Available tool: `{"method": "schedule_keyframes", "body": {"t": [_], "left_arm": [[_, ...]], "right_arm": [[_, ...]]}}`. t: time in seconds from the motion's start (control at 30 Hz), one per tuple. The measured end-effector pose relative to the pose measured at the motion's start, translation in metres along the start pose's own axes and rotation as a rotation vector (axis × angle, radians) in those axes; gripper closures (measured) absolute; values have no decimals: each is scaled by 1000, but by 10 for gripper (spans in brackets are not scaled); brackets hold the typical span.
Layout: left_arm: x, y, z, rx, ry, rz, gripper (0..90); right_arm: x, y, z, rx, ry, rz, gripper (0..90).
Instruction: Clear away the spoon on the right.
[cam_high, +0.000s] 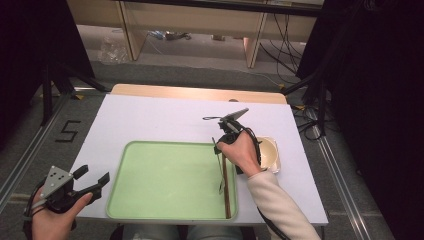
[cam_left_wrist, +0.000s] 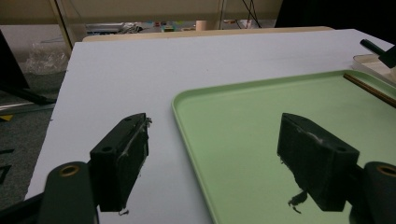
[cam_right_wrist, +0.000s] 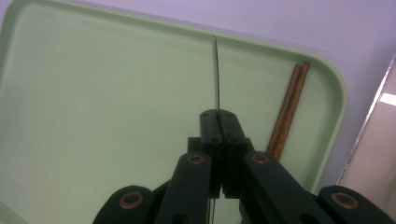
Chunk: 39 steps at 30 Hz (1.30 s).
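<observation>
One thin metal utensil (cam_right_wrist: 216, 74) is what we are pinching in the right gripper (cam_right_wrist: 218, 114), its jaws pressed together on the shaft, and we are holding it over the right part of the green tray (cam_high: 165, 175), just left of the brown chopsticks (cam_high: 226, 187) lying along the tray's right rim. Seen edge-on, it is reading as a slim blade or handle; which kind of cutlery it is we cannot tell. We are judging it light, stiff and smooth, so it is likely slipping or swivelling if gripped near an end; taking hold nearer its middle would be steadying it. The left gripper (cam_high: 90, 180) is waiting at the worktop's (cam_high: 150, 120) near left corner, jaws spread around nothing. A pale bowl (cam_high: 270, 150) is sitting right of the tray.
</observation>
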<state>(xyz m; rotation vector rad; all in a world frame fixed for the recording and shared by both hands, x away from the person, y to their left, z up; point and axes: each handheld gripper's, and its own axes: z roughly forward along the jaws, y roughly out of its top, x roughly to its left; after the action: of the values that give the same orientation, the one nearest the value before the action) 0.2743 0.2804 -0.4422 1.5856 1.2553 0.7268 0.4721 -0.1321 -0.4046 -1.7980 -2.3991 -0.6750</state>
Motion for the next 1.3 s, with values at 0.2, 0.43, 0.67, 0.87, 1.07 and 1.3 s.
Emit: {"method": "schedule_keyframes", "body": {"t": [0.2, 0.43, 0.67, 0.87, 1.07, 1.3], "left_arm": [[0, 0, 0, -1, 0, -1, 244], [0, 0, 0, 0, 0, -1, 244], [0, 0, 0, -1, 1, -3, 244], [0, 0, 0, -1, 1, -2, 244], [0, 0, 0, -1, 2, -4, 244], [0, 0, 0, 1, 2, -3, 244]], "right_arm": [[2, -1, 4, -6, 8, -19, 900], [4, -1, 7, 9, 9, -32, 900], [10, -2, 7, 45, 16, 15, 900], [12, -3, 13, 33, 16, -16, 900], [14, -3, 18, 39, 15, -31, 900], [18, -4, 22, 84, 17, -2, 900]]}}
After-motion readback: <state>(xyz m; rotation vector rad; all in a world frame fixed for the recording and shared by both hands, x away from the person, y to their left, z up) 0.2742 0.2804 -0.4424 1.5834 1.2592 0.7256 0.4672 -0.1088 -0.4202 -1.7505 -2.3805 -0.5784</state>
